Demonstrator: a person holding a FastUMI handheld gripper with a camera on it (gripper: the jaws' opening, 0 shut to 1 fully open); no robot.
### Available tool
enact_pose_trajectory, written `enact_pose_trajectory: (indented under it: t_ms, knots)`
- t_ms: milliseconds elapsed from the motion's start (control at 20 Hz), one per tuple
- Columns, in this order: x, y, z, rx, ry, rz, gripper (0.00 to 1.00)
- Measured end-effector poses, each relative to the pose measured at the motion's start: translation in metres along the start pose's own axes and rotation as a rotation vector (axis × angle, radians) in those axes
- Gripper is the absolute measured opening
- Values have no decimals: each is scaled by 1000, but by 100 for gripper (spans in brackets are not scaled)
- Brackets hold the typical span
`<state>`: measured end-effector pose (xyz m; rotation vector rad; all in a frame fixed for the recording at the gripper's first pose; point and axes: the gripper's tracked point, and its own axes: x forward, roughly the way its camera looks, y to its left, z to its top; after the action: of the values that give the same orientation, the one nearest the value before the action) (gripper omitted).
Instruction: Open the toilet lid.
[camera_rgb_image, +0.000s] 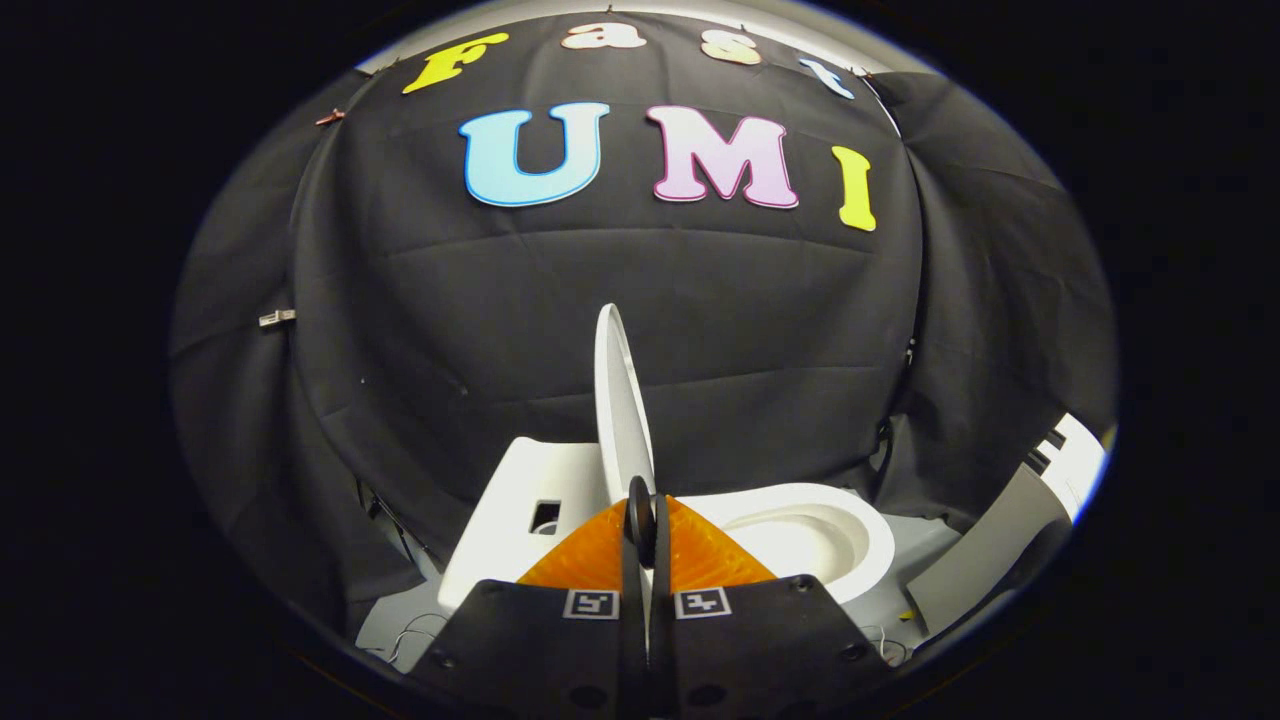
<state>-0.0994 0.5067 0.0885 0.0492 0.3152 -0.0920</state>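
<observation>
Toilet lid (620, 400) standing near-vertical, edge-on, over open bowl (800, 535) | gripper (648, 520) jaws pinching lid's lower edge, nearly together, both pressing on it | grip likely steadying lid while swinging it toward tank (520, 500) | task nearing completion

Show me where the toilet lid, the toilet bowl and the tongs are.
toilet lid (622, 400), gripper view, on its raised white face.
toilet bowl (870, 540), gripper view, on its rim.
tongs (645, 520), gripper view, between the tips, closed on the lid's edge.

Black cloth wall (450, 330) draped behind, clips (277, 318) pinned on its left fold. A grey panel (985, 555) leans at right, beside a white floor (915, 560).
</observation>
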Motion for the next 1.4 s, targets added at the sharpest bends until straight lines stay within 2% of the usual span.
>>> enact_pose_trajectory:
  t_ms: [600,1200,1350,1400]
  knots:
    - [0,41,-12,-18,3,29,7]
    - [3,44,-11,13,-2,47,9]
    - [2,47,-13,18,14,70,11]
    - [2,48,-14,20,18,82,15]
